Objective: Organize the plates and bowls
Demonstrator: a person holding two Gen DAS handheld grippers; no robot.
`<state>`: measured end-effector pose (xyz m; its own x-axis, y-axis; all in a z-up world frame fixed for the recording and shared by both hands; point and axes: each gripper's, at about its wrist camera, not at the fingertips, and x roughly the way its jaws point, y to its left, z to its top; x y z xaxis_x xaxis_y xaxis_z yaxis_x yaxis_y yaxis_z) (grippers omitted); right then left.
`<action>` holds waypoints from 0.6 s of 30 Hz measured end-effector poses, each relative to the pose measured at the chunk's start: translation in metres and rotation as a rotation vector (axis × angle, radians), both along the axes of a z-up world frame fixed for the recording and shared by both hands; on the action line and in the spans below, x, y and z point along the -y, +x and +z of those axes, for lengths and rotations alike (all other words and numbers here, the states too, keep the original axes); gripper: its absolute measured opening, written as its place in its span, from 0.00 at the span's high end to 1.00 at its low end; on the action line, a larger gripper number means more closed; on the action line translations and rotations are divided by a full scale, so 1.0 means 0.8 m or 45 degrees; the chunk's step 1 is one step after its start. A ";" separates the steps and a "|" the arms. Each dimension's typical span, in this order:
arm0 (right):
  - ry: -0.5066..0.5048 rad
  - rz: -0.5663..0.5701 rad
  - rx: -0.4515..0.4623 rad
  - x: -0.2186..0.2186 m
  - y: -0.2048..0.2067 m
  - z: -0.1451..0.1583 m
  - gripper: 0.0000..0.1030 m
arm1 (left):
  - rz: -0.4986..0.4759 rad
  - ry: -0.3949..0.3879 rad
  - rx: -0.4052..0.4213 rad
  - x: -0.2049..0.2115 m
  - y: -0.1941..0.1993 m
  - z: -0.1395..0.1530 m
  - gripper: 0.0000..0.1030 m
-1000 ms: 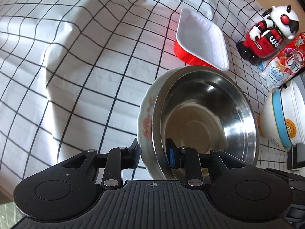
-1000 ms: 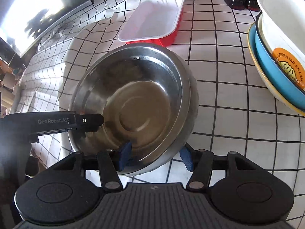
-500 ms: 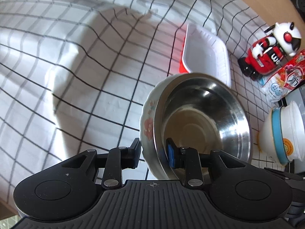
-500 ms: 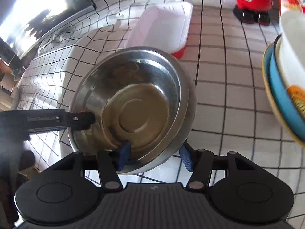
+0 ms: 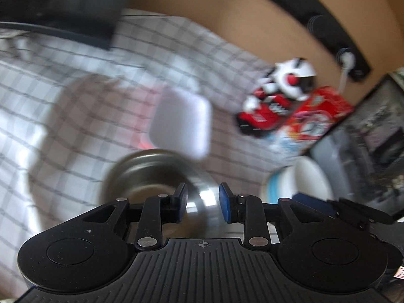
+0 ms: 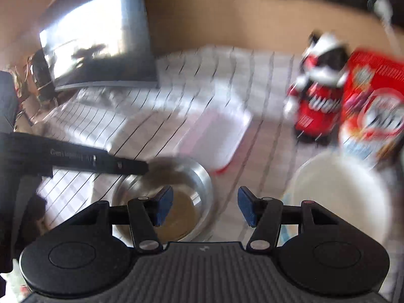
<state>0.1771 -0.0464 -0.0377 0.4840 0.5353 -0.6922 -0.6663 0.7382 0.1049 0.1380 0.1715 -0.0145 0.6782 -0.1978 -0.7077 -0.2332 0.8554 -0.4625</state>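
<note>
Gleaming round steel bowl [image 5: 161, 176], checked cloth [image 5: 63, 116]

Toy robot [image 5: 285, 96], snack packet [image 5: 315, 123], monitor [image 6: 96, 43]

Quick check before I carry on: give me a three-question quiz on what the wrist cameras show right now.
1. True or false: the right hand-held gripper is clamped on the steel bowl.
2. What lies just beyond the steel bowl? A) white tray with a red base B) mug C) fork
3. In the right wrist view, on which side of the steel bowl is the white bowl?

Key: 1 false, its jaws stand open and empty above the bowl; 2 A; 3 right.
</note>
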 end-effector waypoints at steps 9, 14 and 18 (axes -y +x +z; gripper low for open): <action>-0.029 -0.250 0.144 0.114 0.079 0.010 0.33 | -0.047 0.191 0.135 0.127 0.062 0.037 0.85; -0.056 -0.316 0.043 0.163 0.123 -0.010 0.33 | -0.138 0.175 0.026 0.178 0.113 0.016 0.85; -0.031 -0.306 -0.050 0.183 0.148 -0.024 0.33 | -0.234 0.187 -0.004 0.208 0.135 0.002 0.85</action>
<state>0.2958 -0.1926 -0.0570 0.5678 0.3911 -0.7243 -0.4669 0.8777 0.1078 0.2460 0.0048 -0.0131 0.6379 -0.2125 -0.7402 -0.0682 0.9418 -0.3291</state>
